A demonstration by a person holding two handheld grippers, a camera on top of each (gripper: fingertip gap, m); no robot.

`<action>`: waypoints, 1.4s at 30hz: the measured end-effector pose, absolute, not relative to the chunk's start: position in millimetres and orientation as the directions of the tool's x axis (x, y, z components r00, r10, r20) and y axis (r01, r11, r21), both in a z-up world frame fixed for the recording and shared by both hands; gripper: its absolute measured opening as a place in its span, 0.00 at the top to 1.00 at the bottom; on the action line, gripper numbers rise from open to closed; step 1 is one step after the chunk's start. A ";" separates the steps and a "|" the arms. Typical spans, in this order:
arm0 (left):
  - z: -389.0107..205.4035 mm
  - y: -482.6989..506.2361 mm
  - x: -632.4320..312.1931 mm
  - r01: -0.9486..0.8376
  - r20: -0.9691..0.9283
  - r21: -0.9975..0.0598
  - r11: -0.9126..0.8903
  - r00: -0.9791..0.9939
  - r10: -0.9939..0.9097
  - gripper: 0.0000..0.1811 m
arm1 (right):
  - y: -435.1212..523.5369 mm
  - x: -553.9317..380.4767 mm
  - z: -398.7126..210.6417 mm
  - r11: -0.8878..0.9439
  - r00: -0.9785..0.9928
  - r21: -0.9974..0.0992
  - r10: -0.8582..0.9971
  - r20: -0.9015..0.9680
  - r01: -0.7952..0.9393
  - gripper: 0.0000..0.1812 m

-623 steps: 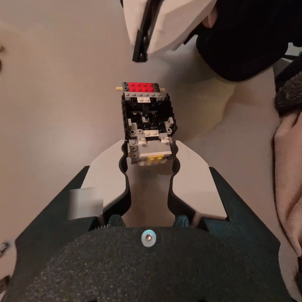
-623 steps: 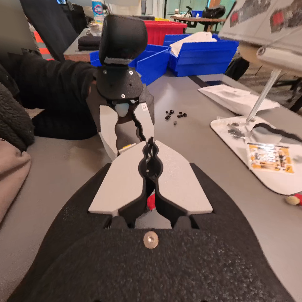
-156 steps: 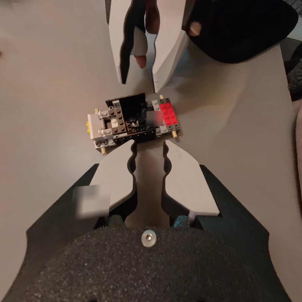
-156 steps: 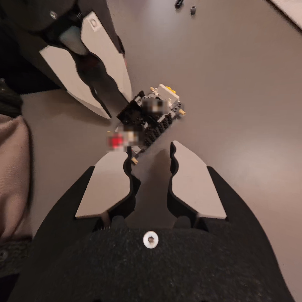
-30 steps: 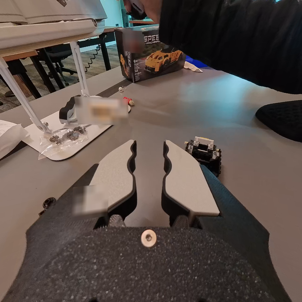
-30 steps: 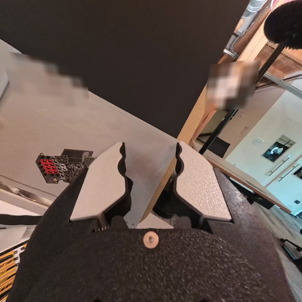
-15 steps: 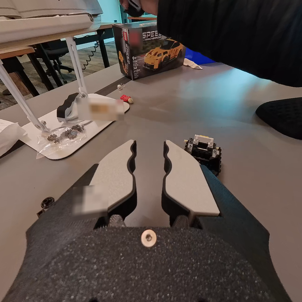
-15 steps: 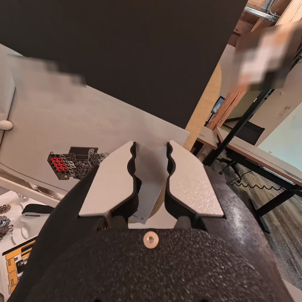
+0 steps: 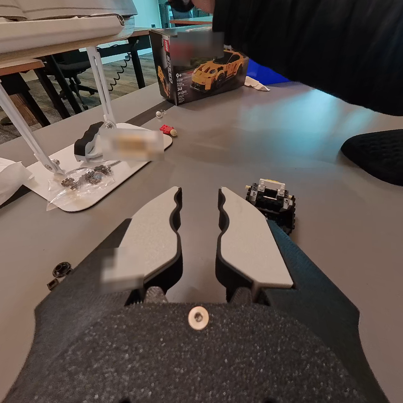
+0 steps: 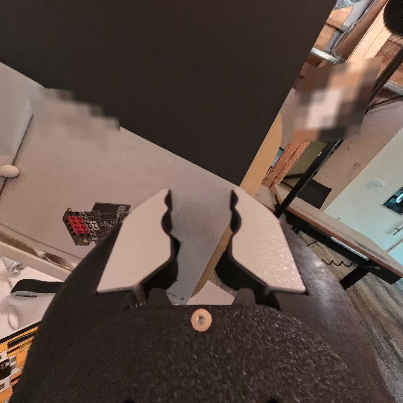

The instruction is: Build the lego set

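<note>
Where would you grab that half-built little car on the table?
Probably across its long black flanks, coming from above. The half-built car sits flat on the grey table, and its sides look straighter than the stepped white nose. The left gripper is open beside it.

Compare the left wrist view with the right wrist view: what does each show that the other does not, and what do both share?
Left wrist view only: the half-built lego car on the grey table, the lego set box, a bag of small dark parts on the white stand base, and a loose red piece.

Right wrist view only: an instruction page picturing the car build, with the page's edge between the right gripper jaws.

Shared: each view's own gripper has its jaws open and empty, as with the left gripper.
</note>
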State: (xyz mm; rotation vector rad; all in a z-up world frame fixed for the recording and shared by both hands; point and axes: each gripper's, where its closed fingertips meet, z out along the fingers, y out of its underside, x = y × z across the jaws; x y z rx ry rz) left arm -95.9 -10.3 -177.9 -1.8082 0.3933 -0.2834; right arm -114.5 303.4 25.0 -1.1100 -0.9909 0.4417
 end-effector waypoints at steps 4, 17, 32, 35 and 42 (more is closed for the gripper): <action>-178.6 -10.5 -95.3 -0.124 -0.015 -0.962 -0.241 0.912 -0.410 0.83 | 311.6 -125.2 14.1 0.358 0.484 -0.913 0.775 0.407 0.195 0.63; -180.9 -10.7 -95.2 -0.117 -0.001 -0.960 -0.253 0.910 -0.416 0.83 | 306.0 -132.1 3.2 0.344 0.452 -0.920 0.801 0.392 0.189 0.90; -151.1 -2.1 -97.7 -0.072 0.006 -0.979 -0.190 0.923 -0.385 0.79 | 249.1 -113.8 20.8 0.631 0.455 -0.759 0.634 0.625 0.163 1.00; -102.5 17.5 -93.5 0.010 0.063 -0.992 -0.129 0.908 -0.413 0.77 | 221.2 -117.2 18.8 0.730 0.427 -0.665 0.557 0.713 0.158 1.00; 13.4 117.4 -123.0 0.453 0.488 -0.872 -0.186 0.777 -0.398 0.70 | 169.7 -137.5 0.0 0.848 0.321 -0.502 0.435 0.841 0.167 1.00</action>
